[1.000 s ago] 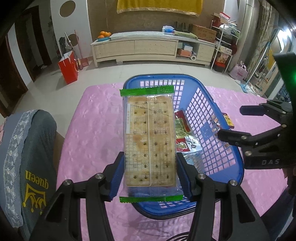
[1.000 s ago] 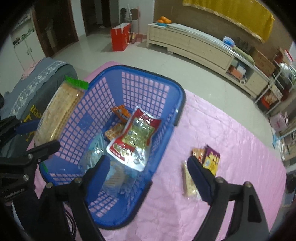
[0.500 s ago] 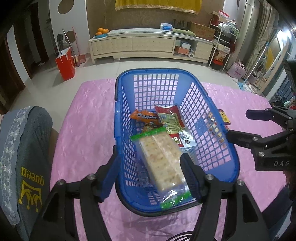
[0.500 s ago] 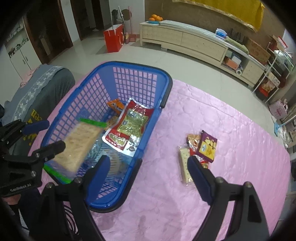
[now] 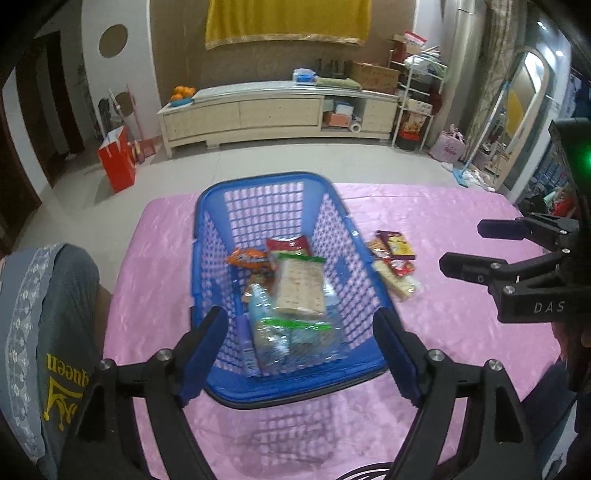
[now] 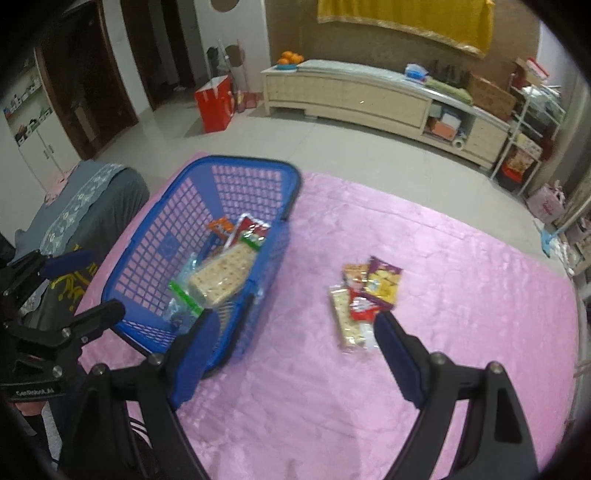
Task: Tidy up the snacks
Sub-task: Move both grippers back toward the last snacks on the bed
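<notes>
While we look down from the left claw's camera, we see the cracker pack (image 5: 300, 288) lying inside the blue basket (image 5: 236, 192), on top of a clear bag (image 5: 269, 332). An orange snack bag (image 5: 248, 257) and a red snack bag (image 5: 289, 244) lie in the basket too, past the crackers. Our left claw (image 5: 301, 347) is wide open and holds nothing; its two blue fingers (image 5: 201, 350) hang on either side of the basket's near end. Our right claw (image 6: 291, 354) is wide open too and holds nothing. It hangs above the pink cloth (image 6: 461, 295), and the little pile of snacks lies just past its fingers.

That pile sits on the cloth beside the basket, not touching it: a purple pack (image 6: 384, 282), a small red pack (image 6: 362, 306) and a long pale bar (image 6: 345, 317).

We see the pink cloth covers the whole table and looks a bit wrinkled. A grey chair cover (image 5: 40, 332) with yellow letters is at the left. Past the table we see a pale tiled floor (image 6: 332, 144), a red bag (image 6: 214, 103), a long light wood cabinet (image 6: 351, 96) with oranges (image 6: 290, 58) on it, and a yellow cloth (image 5: 288, 18) on the wall
</notes>
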`<state>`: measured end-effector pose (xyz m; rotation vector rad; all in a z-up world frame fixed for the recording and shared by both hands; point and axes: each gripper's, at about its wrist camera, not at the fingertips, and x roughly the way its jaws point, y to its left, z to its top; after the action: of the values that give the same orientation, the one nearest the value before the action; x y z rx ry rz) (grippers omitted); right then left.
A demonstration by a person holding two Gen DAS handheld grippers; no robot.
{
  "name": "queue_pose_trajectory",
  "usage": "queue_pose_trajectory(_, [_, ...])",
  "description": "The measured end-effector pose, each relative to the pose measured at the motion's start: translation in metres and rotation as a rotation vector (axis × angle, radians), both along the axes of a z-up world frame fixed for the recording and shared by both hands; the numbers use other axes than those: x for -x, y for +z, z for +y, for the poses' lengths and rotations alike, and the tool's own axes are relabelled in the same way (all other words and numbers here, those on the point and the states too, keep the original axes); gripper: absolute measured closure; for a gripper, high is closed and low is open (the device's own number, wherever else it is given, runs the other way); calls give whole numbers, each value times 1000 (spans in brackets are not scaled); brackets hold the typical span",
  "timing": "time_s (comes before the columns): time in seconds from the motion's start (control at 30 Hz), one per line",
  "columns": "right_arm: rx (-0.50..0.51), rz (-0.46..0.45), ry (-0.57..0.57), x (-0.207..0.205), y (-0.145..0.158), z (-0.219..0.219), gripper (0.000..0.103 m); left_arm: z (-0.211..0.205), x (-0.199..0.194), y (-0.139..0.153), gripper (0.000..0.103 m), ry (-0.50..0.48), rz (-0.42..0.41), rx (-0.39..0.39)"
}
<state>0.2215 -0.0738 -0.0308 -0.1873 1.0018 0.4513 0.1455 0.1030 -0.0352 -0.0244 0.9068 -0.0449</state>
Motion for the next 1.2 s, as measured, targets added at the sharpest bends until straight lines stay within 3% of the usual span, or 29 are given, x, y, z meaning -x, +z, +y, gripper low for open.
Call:
queue_pose_trajectory(0.27, [-11, -17, -48, 3, 7, -45, 15, -44, -8, 7, 24, -58, -8, -9])
queue_pose_trajectory(0.63, [-45, 42, -113, -6, -17, -104, 15, -105, -34, -8, 24, -91, 38, -4])
queue_pose_trajectory(1.03, [-51, 113, -224, -40, -50, -160, 15, -157, -88, -33, 24, -124, 113, -70])
queue_pose_trajectory(1.2, [-44, 156, -261, -64, -70, -172, 15, -168, -126, -56, 24, -117, 208, -48])
